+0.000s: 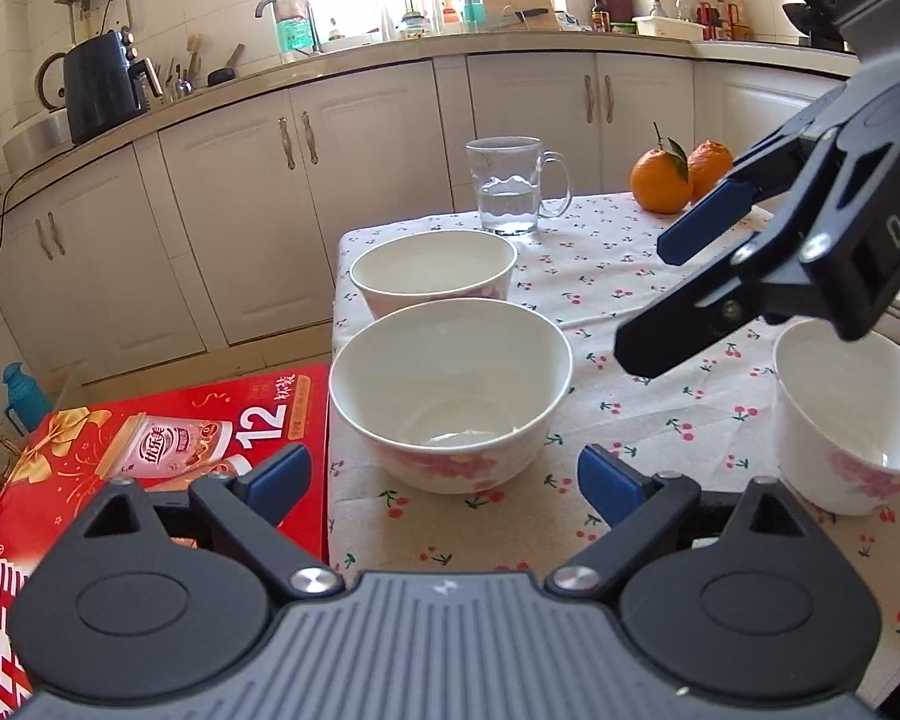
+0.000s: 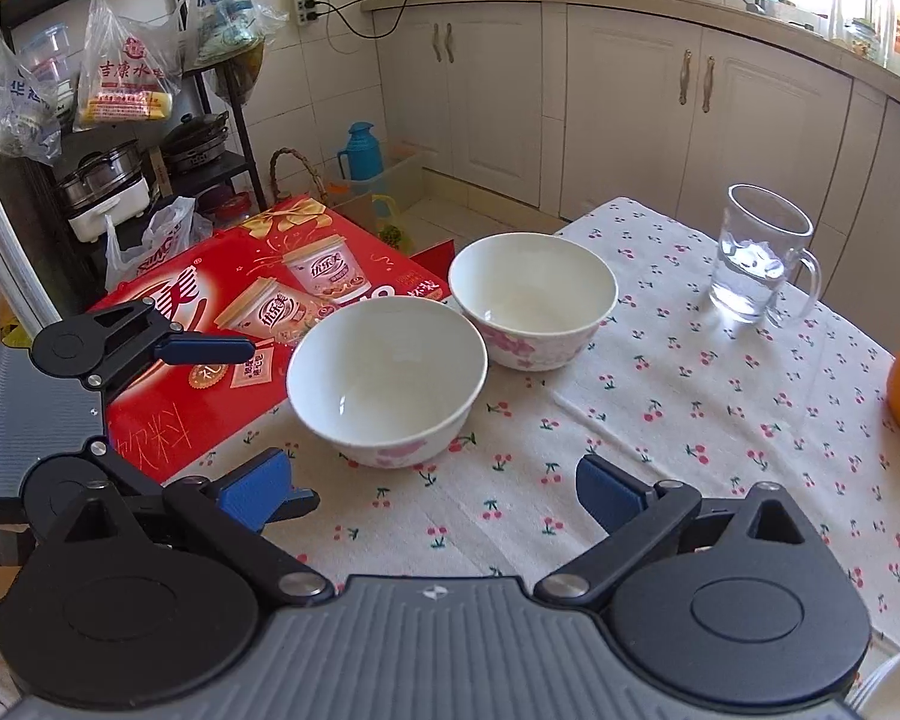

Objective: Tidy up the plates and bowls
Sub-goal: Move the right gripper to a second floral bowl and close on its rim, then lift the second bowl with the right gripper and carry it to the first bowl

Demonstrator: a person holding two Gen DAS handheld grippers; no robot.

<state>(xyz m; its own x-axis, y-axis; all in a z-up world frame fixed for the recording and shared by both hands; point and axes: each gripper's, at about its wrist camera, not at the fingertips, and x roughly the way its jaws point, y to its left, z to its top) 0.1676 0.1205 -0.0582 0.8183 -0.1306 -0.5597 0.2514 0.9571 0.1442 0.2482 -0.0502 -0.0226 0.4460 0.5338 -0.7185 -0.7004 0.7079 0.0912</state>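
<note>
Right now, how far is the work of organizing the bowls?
Nothing looks stacked yet. Near bowl, far bowl and a third bowl stand separately on the cherry-print tablecloth. The left gripper and right gripper are both open and empty. All the gathering remains to do.

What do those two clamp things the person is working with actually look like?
Both are alike. The left gripper has a ribbed grey body, two round black discs with silver screws, and black linkage arms ending in blue pads. The right gripper is the same build; seen from the side it carries white lettering, partly hidden. No cables or sleeves show.
</note>
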